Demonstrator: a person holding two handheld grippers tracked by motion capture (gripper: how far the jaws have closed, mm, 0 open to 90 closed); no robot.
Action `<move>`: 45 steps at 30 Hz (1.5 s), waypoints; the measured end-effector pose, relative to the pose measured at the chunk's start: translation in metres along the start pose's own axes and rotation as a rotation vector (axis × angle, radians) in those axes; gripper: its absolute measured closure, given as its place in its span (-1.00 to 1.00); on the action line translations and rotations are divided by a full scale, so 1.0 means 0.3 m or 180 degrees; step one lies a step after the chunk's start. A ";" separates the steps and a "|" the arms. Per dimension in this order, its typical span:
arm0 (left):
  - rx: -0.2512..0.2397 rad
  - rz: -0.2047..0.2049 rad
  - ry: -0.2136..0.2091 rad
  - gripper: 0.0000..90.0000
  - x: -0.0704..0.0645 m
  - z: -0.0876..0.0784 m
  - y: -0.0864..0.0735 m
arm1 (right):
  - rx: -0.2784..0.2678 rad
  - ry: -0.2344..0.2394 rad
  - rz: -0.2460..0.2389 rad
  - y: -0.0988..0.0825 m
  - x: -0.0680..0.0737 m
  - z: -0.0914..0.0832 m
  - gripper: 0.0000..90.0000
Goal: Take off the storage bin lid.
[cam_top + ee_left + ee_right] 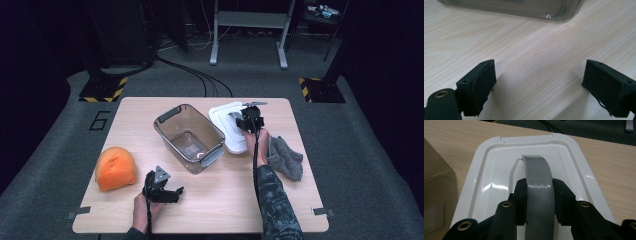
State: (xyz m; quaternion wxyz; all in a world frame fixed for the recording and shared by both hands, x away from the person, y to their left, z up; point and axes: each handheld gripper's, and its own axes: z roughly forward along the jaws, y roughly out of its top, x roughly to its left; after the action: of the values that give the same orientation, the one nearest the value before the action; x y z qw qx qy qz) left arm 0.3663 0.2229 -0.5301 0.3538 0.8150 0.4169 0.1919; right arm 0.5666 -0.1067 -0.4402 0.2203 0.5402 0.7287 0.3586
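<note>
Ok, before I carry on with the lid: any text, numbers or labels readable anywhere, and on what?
"6": large dark numeral on the grey floor mat, left of the table.
Clear bin: a pale sticker inside, too blurred to read.
White lid and its grey handle: nothing readable.

Bright overhead light on the table (210,200), dark and murky beyond its edges. Glare streaks on the white lid (486,185) — soft shadows beneath the near jaws. Slightly soft, grainy throughout.

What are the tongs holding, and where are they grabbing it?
The right tongs pinch the white lid by its grey arched handle, one pad on each side. The left tongs are open, holding nothing.
</note>
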 end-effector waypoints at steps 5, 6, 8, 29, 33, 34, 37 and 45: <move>0.0001 0.0002 0.0000 -0.76 0.000 0.000 0.000 | 0.0016 -0.0030 0.0005 -0.013 0.000 0.021 0.48; 0.0000 0.0000 0.0000 -0.76 0.000 0.000 0.000 | 0.0012 -0.0026 0.0004 -0.017 -0.002 0.026 0.48; -0.0002 -0.0001 -0.0002 -0.76 0.000 0.000 0.000 | 0.0039 -0.0046 0.0012 -0.022 -0.003 0.029 0.48; 0.0000 0.0000 -0.0001 -0.76 0.000 0.000 0.000 | 0.0131 -0.0217 0.0040 -0.098 -0.019 0.108 0.47; 0.0001 -0.0002 -0.0002 -0.76 0.000 0.000 0.000 | 0.0150 -0.0225 0.0055 -0.107 -0.020 0.117 0.47; 0.0000 -0.0002 -0.0004 -0.76 0.000 0.000 0.000 | 0.0196 -0.0207 0.0065 -0.109 -0.018 0.116 0.46; 0.0001 -0.0002 -0.0003 -0.76 0.000 0.000 0.000 | 0.0171 -0.0208 0.0064 -0.115 -0.022 0.116 0.38; 0.0000 0.0000 -0.0001 -0.76 0.000 0.000 0.000 | 0.0164 -0.0101 0.0105 -0.105 -0.024 0.062 -0.21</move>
State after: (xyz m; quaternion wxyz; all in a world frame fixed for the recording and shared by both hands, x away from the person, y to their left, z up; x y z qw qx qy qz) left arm 0.3661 0.2229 -0.5301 0.3539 0.8150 0.4169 0.1918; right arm 0.5623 -0.1132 -0.4767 0.2120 0.5632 0.7252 0.3346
